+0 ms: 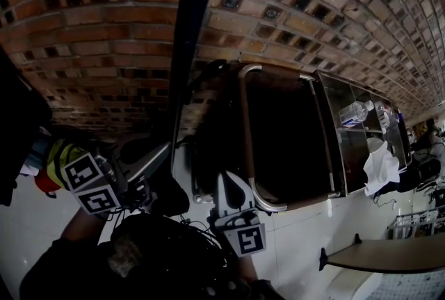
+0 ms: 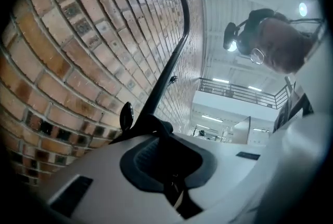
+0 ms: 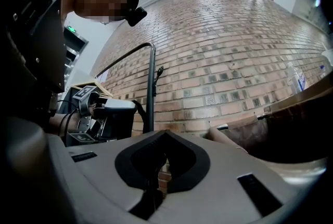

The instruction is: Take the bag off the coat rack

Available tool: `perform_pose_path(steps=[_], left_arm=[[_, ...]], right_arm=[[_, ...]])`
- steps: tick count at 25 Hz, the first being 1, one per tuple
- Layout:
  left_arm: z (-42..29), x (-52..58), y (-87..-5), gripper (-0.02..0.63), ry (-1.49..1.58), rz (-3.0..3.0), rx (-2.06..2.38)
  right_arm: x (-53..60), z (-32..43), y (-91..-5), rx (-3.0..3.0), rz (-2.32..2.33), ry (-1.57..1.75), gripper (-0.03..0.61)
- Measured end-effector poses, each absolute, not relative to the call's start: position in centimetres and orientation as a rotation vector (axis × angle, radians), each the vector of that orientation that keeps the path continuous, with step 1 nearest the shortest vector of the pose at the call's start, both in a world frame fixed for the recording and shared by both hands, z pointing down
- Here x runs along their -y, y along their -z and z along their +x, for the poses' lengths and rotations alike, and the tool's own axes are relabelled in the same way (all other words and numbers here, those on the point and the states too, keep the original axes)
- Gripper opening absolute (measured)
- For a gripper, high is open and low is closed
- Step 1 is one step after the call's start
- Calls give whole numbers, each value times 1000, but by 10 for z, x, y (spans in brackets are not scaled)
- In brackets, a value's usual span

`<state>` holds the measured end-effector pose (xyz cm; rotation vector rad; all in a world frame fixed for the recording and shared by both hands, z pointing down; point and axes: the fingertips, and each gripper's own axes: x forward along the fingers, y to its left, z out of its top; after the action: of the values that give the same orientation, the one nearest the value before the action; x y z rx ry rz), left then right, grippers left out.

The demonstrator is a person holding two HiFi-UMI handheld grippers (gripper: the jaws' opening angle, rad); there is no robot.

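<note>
The coat rack's black pole (image 1: 191, 27) rises in front of the brick wall, and it also shows in the left gripper view (image 2: 174, 46). My left gripper (image 1: 165, 150) is right beside the pole and is shut on the bag's black strap (image 2: 148, 123). A hook knob (image 2: 126, 116) sticks out just left of the strap. Below the jaws hangs the black bag (image 1: 169, 195), mostly in shadow. The right gripper view shows the left gripper (image 3: 99, 114) with the strap (image 3: 138, 108) by the pole (image 3: 151, 88). My right gripper (image 1: 229, 184) is shut and holds nothing (image 3: 165, 134).
A dark trolley with a metal tube frame (image 1: 250, 145) stands right of the pole against the brick wall (image 1: 90, 27). Behind it a shelf holds a plastic bottle (image 1: 354, 112) and a white cloth (image 1: 381, 166). A table edge (image 1: 389, 253) is at lower right.
</note>
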<state>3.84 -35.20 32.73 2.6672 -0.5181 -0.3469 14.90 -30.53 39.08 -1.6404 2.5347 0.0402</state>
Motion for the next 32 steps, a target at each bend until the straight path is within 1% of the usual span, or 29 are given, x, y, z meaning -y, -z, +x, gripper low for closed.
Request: perform_pose_path(steps=[5, 10, 15, 18, 23, 27, 32], left_arm=[[40, 366, -303, 28, 380, 2657, 518], [40, 373, -295, 28, 344, 2655, 533], [33, 380, -283, 28, 379, 2669, 523], [17, 387, -265, 28, 454, 2679, 550], [-36, 398, -241, 28, 594, 2667, 678], [-61, 392, -241, 28, 601, 2718, 785], [-66, 369, -252, 28, 543, 2794, 865]], right_arm=[[308, 149, -380, -2525, -1628, -46, 6], [309, 150, -368, -2511, -1620, -61, 6], [310, 151, -369, -2496, -1627, -60, 6], [310, 151, -370, -2493, -1629, -66, 6], [311, 150, -374, -2498, -1633, -65, 6], [311, 149, -377, -2506, -1627, -77, 6], [301, 147, -369, -2492, -1602, -116, 6]])
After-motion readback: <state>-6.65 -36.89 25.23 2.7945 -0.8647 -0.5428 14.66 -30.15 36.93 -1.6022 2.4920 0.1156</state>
